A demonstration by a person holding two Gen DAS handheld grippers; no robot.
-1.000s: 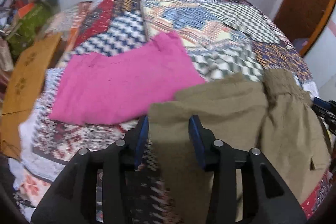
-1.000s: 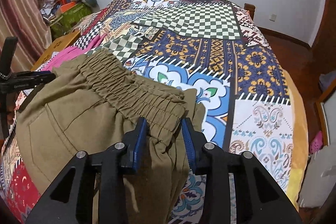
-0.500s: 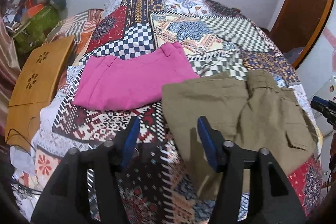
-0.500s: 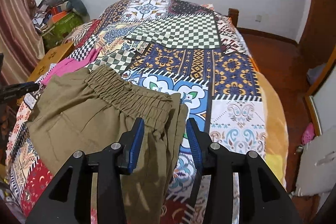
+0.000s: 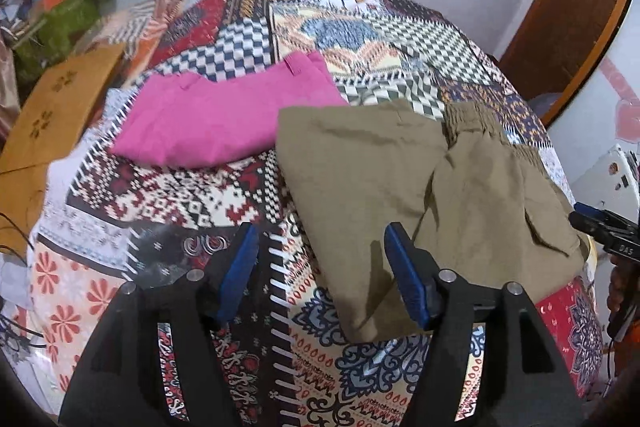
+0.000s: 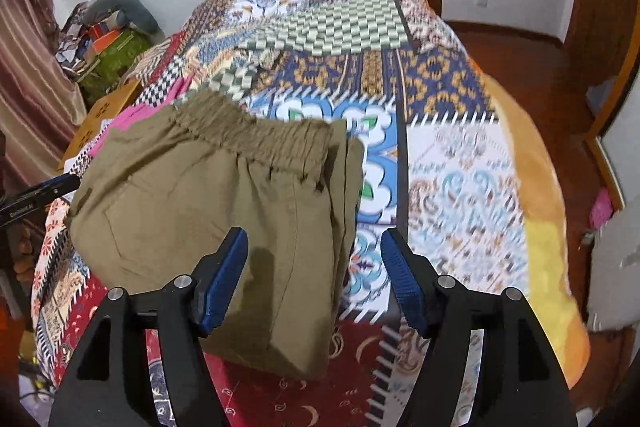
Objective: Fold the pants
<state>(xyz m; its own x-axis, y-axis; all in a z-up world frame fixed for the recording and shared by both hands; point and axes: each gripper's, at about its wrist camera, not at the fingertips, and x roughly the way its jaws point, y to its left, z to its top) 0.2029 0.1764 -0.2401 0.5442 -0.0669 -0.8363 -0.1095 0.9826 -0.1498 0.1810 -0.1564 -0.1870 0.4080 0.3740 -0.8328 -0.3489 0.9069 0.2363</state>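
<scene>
the olive pants (image 5: 404, 183) lie folded on the patchwork bedspread (image 5: 168, 195), near its front edge, as a compact, roughly rectangular bundle. the fabric is a plain khaki-olive weave with soft creases. the gathered elastic waistband (image 6: 256, 135) runs along the far side of the bundle, its ruching plainly visible, and one folded layer overlaps the other along a diagonal edge. a flap pocket (image 5: 548, 235) shows on the right part. just beside its far left corner lie folded pink pants (image 5: 224, 115), flat, the two edges touching or nearly so.
</scene>
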